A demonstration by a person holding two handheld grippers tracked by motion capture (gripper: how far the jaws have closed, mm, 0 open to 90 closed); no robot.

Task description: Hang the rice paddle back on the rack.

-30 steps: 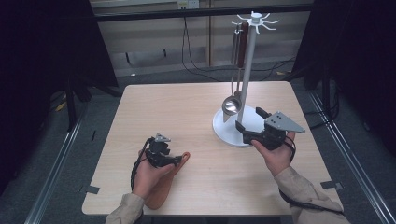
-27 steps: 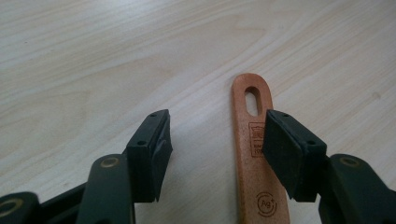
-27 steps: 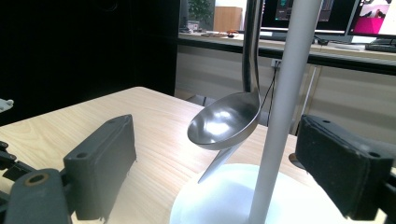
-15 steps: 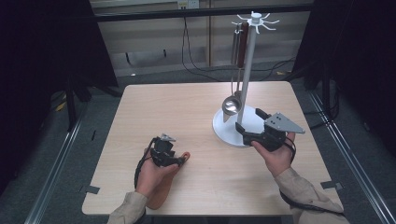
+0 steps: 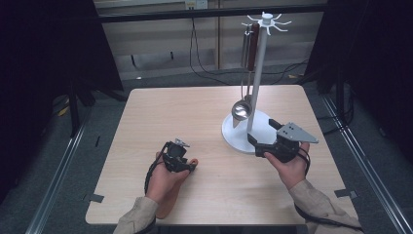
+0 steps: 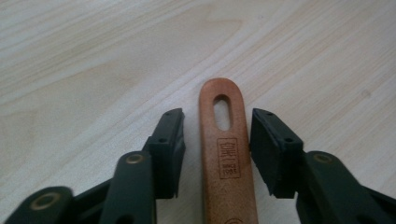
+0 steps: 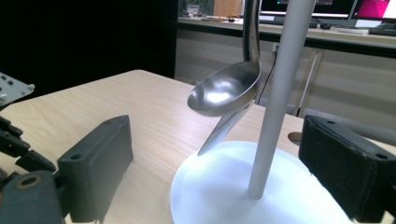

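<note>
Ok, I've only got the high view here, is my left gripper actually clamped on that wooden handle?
Observer: No. In the left gripper view the left gripper has just been closing, but the handle lies between the pads with a gap on each side.
Operator: Which end am I at?
Observer: The end with the hanging slot; a stamp sits just below it.
Operator: And the right gripper?
Observer: The right gripper is open and holds nothing. The pole rises from the white base ahead of it, and the ladle hangs beside the pole.
</note>
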